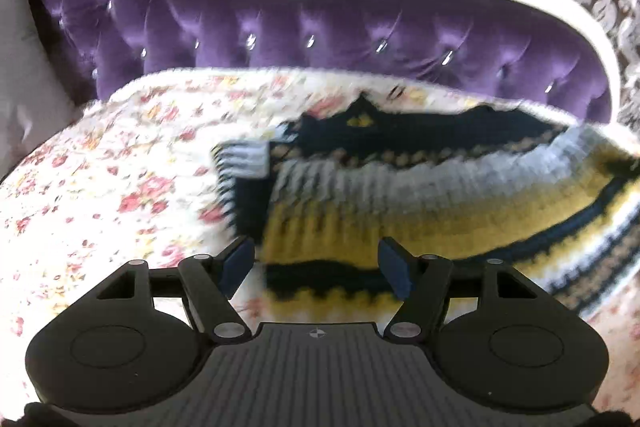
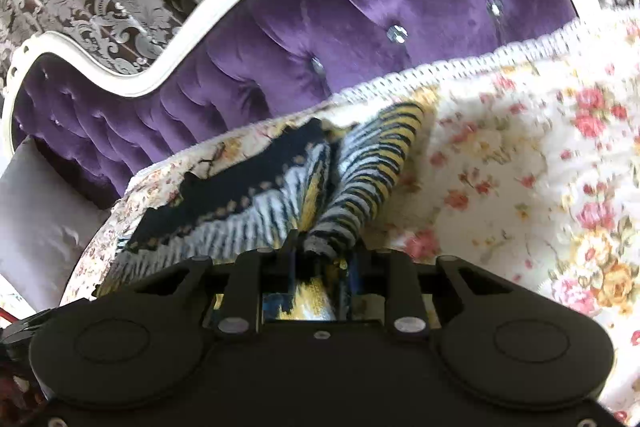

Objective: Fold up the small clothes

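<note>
While we look from the left wrist, our left gripper (image 1: 316,269) gapes wide and empty, and the striped sweater (image 1: 420,195) stretches sideways just above it, toward the right. From the right wrist, our right gripper (image 2: 320,267) pinches a bunched sweater fold at bottom middle.

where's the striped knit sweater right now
The striped knit sweater lies on the floral bedspread before the purple headboard; the right gripper pinches one bunched edge.
</note>
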A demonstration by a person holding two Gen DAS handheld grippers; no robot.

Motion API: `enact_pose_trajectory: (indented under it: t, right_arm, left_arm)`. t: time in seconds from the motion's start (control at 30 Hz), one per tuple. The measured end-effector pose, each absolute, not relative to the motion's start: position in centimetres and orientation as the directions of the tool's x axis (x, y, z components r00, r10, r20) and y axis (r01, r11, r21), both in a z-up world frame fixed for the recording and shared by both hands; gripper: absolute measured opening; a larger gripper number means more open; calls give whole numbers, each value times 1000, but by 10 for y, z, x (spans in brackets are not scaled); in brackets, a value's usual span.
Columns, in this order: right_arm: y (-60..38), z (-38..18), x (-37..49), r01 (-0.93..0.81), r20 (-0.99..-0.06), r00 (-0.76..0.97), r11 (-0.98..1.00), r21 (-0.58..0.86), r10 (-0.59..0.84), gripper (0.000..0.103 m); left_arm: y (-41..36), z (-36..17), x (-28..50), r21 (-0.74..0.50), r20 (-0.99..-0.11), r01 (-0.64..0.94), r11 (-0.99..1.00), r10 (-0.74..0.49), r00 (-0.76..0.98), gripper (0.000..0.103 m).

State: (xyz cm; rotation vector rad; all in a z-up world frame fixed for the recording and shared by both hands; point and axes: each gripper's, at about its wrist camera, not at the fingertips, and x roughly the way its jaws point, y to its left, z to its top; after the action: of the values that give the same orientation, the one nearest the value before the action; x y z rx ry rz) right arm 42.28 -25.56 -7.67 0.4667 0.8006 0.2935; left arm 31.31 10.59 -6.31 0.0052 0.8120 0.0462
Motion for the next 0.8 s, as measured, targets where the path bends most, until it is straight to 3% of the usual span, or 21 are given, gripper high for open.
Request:
enact_pose_trajectory:
  t: [0.2,0.3,0.5,0.8]
  right_arm:
    - [-225,-47,427,-87,-632,668,885,458,393,34]
    - [-206,-30,429,-113,-608,679,877,467,412,33]
    - [-144,-4,432,-224,-562,670,854,470,485,33]
    - [-46,-20,442,-308,-527,601,782,542,601,33]
  left_arm:
    - [123,-82,317,-33,-772,-9,999,-20,635,65]
    - [129,-63,309,-77,-727,20,997,-70,683,65]
    - [164,-61,309,-157,-712,-94,983,-47,701,65]
    - [208,-58,310,-272,-702,-220,937,-38,711,65]
